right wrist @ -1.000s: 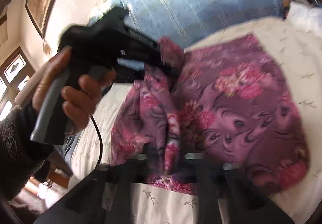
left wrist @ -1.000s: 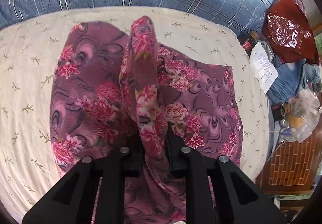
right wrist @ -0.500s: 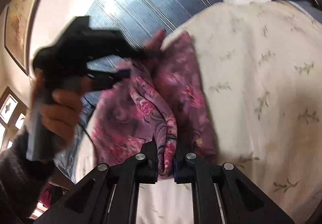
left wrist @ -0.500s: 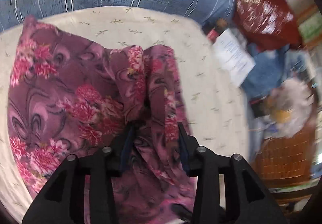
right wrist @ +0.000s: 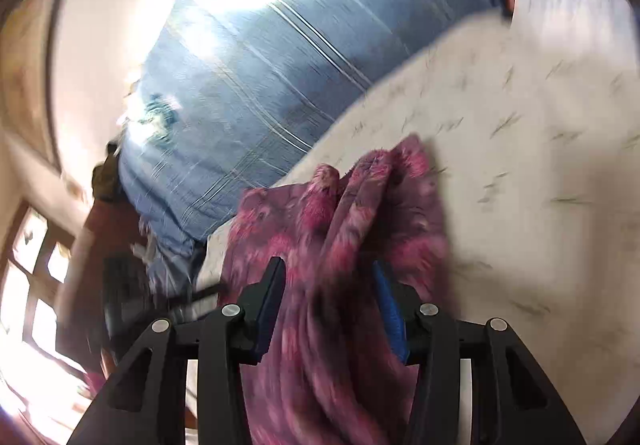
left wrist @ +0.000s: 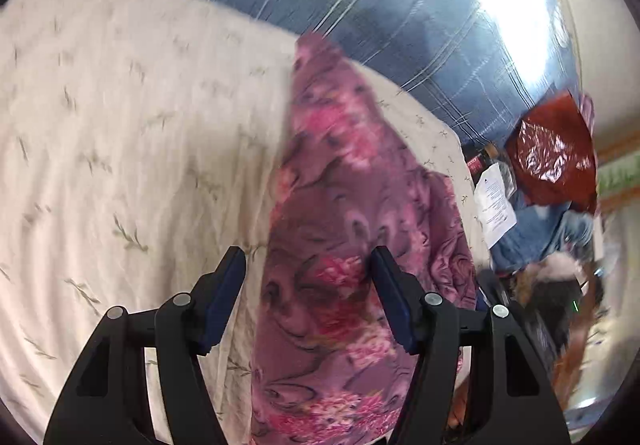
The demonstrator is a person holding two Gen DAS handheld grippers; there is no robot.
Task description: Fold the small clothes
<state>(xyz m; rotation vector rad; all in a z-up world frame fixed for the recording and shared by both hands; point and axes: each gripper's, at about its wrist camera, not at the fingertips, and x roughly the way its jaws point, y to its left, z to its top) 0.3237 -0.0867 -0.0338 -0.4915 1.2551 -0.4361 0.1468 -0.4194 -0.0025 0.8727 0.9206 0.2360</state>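
Both tools are spreading — the left tool and right tool letting the folded floral garment settle near the bed edge, fabric between unpressed pads.

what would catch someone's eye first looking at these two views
The purple garment with pink flowers stands out, lying folded into a long strip on the cream leaf-print sheet between the opening jaws of the left hand-held gripper. In the right wrist view it bunches between the right hand-held gripper's opening jaws. Behind lies a blue striped quilt.
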